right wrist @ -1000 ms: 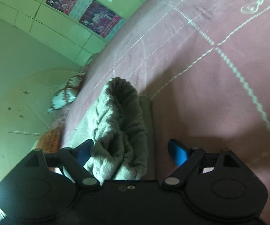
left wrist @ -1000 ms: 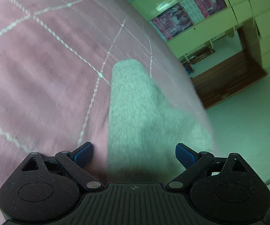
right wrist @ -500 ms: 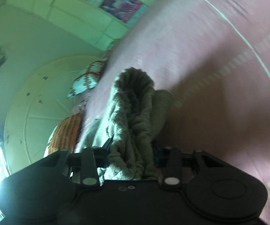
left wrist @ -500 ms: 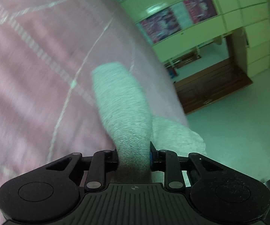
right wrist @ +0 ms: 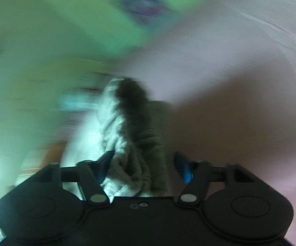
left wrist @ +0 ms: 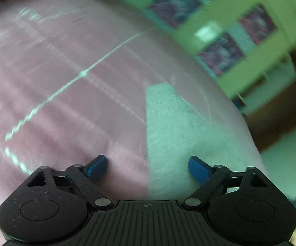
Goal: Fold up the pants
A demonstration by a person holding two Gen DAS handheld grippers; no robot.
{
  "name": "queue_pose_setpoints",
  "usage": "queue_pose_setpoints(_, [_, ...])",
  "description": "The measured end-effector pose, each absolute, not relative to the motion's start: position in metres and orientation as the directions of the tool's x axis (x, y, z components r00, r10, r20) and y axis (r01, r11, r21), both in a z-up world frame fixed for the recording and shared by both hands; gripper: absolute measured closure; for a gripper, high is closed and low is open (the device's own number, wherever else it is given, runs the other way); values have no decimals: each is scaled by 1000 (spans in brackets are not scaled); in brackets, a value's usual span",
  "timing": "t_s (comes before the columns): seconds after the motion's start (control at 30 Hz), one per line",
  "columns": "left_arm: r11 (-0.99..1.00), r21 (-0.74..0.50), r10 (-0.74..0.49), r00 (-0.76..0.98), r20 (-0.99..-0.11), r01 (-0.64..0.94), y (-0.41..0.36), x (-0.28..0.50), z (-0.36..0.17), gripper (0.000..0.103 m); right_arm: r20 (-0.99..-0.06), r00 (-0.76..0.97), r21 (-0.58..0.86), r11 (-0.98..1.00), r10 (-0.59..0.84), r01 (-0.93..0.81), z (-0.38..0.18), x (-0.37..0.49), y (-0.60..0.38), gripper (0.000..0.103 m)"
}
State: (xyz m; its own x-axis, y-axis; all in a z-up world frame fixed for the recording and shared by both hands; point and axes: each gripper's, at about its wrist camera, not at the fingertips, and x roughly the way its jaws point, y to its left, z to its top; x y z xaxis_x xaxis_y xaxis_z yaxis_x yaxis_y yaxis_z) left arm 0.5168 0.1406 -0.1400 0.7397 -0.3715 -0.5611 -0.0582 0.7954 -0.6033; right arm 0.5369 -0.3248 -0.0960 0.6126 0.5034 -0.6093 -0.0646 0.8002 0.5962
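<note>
Grey pants (left wrist: 178, 127) lie flat along the right side of a pink quilted bed (left wrist: 65, 102). My left gripper (left wrist: 148, 168) hovers low over their left edge. Its jaws are opening wide; cloth lies under the right fingertip and nothing is pinched. In the blurred right wrist view, the bunched, ribbed end of the pants (right wrist: 127, 123) stands up between the fingers of my right gripper (right wrist: 143, 167). The left pad touches the bunch. The right pad stands a little clear of it, so the jaws are parted.
The bed's edge curves down the right of the left wrist view, with pale floor (left wrist: 287, 164) beyond. Green cabinets with posters (left wrist: 219, 49) and a brown wooden unit (left wrist: 281, 112) stand past it. The pink cover (right wrist: 230, 102) fills the right of the right wrist view.
Both grippers closed on the pants half a second ago and swept sideways across the bed. The left has since let go and stands wide; the right's jaws have parted somewhat.
</note>
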Motion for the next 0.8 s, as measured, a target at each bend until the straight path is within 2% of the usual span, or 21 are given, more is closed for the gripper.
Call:
queue_pose_setpoints(0.1, [867, -499, -306, 777, -551, -13, 127, 510, -127, 16, -489, 678, 630, 760, 549, -160, -84, 521, -330, 70])
queue_pose_setpoints(0.13, [870, -493, -301, 779, -549, -11, 122, 511, -125, 16, -463, 690, 639, 749, 556, -175, -81, 521, -329, 66])
queue_pose_setpoints(0.2, [899, -436, -263, 764, -589, -27, 113, 514, -124, 16, -446, 695, 645, 741, 564, -187, -80, 526, -323, 66])
queue_pose_setpoints(0.23, [929, -369, -214, 752, -623, -42, 108, 514, -126, 15, -464, 688, 632, 752, 559, -185, -82, 529, -316, 65])
queue_pose_setpoints(0.3, [963, -271, -167, 759, -630, -13, 103, 513, -122, 14, -609, 638, 516, 846, 471, -132, -104, 538, -305, 65])
queue_pose_setpoints(0.33, [966, -257, -146, 758, -635, -29, 104, 511, -118, 14, -638, 629, 516, 853, 444, -79, -113, 538, -310, 45])
queue_pose_setpoints(0.4, [969, -245, -121, 778, -617, -43, 109, 493, -103, 14, -605, 653, 582, 813, 455, -27, -106, 527, -324, 40])
queue_pose_setpoints(0.5, [983, -180, -75, 797, -599, -42, 117, 450, -82, 11, -562, 708, 540, 838, 427, -77, -79, 485, -330, 27])
queue_pose_setpoints(0.57, [984, -171, -56, 801, -597, -59, 120, 420, -73, 0, -543, 728, 508, 854, 419, -112, -65, 449, -333, 6])
queue_pose_setpoints(0.73, [986, -154, -40, 810, -585, -63, 109, 334, -55, 0, -472, 821, 397, 909, 320, -126, -37, 350, -326, 6])
queue_pose_setpoints(0.8, [988, -142, -31, 817, -576, -63, 98, 297, -45, 0, -473, 831, 359, 925, 293, -122, -28, 316, -320, 6])
